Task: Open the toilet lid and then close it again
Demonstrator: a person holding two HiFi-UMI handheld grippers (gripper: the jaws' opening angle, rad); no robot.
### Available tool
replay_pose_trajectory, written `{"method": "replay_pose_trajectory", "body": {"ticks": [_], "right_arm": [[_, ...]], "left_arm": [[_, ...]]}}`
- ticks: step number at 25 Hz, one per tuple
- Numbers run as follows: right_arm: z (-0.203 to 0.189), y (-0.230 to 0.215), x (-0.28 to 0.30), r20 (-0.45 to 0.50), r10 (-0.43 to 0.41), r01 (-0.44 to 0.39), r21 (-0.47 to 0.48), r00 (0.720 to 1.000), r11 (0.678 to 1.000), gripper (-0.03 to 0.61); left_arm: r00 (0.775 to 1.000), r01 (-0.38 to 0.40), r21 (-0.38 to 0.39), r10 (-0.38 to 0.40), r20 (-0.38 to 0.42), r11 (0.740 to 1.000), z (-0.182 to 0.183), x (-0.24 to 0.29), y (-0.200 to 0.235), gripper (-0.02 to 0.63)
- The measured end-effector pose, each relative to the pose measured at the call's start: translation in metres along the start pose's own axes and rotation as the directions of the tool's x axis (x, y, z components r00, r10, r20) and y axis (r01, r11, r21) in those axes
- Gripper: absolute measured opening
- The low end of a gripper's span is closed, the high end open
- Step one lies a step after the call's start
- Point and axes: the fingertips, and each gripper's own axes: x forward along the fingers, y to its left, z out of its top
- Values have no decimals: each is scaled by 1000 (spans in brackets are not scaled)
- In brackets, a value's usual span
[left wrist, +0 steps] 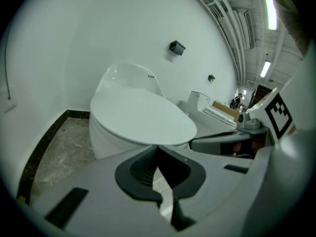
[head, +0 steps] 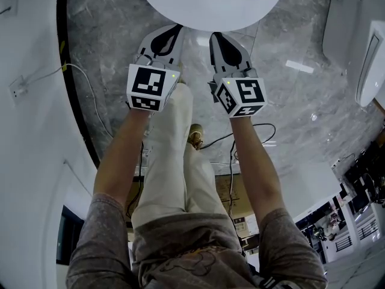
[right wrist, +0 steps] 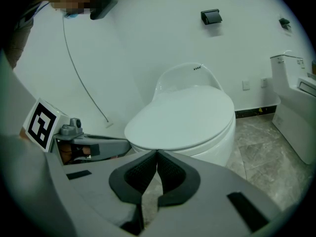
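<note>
A white toilet stands against the wall with its lid (head: pixel 210 2) down flat on the bowl. The lid (left wrist: pixel 143 117) fills the middle of the left gripper view, and the lid (right wrist: pixel 187 117) lies just beyond the jaws in the right gripper view. My left gripper (head: pixel 178 26) and right gripper (head: pixel 213 36) hover side by side just short of the lid's front edge, both shut and holding nothing. The left gripper's tips (left wrist: pixel 157 146) and the right gripper's tips (right wrist: pixel 157 152) meet with only floor visible behind them.
Grey marble floor (head: pixel 289 95) surrounds the toilet, with a black skirting strip (head: pixel 72 95) along the curved white wall at left. A cable (head: pixel 90 95) trails down that wall. A second white toilet (head: pixel 361 47) stands to the right. My legs (head: pixel 174 161) are below the grippers.
</note>
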Motion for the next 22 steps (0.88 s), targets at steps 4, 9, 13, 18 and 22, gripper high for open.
{"method": "replay_pose_trajectory", "body": {"ticks": [4,9,13,18,22], "right_arm": [[9,4,-6,2,12,-12,-4,1000,1000,26],[35,10,-22,0,12,-12,-3,1000,1000,26],[71,21,-40,3,-4,4,10,1000,1000,26],[143,31,-69,44,-36,35,35,998,999,26],[215,30,-89,78,-64,62,29,995,998,26]], "left_arm": [[1000,13,1,-13,-2,1000,9,-6,-3,9],[1000,18,18,-18,-14,1000,35,-19,-12,9],[999,37,13,-37,-6,999,72,-37,-22,8],[999,51,0,-51,17,999,144,-60,-37,8],[998,48,-10,-48,45,999,216,-72,-46,8]]}}
